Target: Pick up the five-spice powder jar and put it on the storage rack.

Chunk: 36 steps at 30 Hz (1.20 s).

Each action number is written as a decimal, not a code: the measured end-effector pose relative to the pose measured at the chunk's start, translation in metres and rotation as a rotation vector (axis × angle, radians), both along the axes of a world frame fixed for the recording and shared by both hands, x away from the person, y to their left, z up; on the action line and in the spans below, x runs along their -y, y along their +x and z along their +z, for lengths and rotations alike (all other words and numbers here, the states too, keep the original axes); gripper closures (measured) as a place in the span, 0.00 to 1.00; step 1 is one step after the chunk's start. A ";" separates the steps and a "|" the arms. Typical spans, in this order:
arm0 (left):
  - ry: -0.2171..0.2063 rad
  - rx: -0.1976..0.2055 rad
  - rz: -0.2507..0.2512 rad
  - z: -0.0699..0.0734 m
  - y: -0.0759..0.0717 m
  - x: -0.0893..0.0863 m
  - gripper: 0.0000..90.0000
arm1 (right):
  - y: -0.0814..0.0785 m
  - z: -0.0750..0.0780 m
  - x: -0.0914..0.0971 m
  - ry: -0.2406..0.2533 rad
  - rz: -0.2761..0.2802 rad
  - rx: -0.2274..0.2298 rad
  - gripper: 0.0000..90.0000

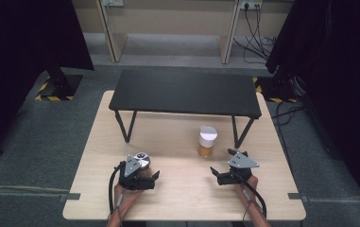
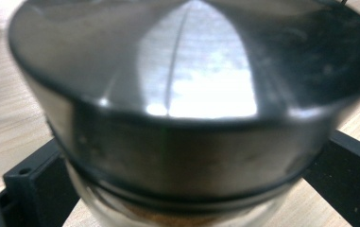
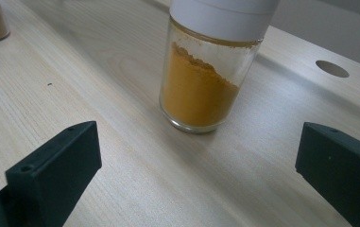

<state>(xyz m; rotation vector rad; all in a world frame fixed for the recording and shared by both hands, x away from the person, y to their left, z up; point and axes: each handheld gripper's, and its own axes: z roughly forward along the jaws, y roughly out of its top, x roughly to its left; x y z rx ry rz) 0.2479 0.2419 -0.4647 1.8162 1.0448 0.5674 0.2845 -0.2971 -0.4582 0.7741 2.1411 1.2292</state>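
left gripper [image 1: 155, 176] jaws around metal-lidded jar [image 1: 142, 161], contact unclear | right gripper [image 1: 221, 165] spread before turmeric jar [image 3: 206, 80] | step: reach | next: advance, close

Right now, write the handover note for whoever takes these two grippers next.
Left gripper: jaws on either side of the metal-lidded jar, which stands on the table; whether they press it cannot be told.
Right gripper: open, holding nothing, aimed at the white-lidded jar of orange powder, which stands apart ahead of it, in front of the black shelf.
Done: left gripper brought up to its jar. Both lids on.
Left: probably close on the metal-lidded jar, then bring the right gripper forward to the white-lidded one.
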 end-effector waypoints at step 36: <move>-0.035 0.059 0.041 -0.004 -0.017 -0.008 0.00 | 0.001 0.000 0.000 -0.007 0.007 0.000 0.01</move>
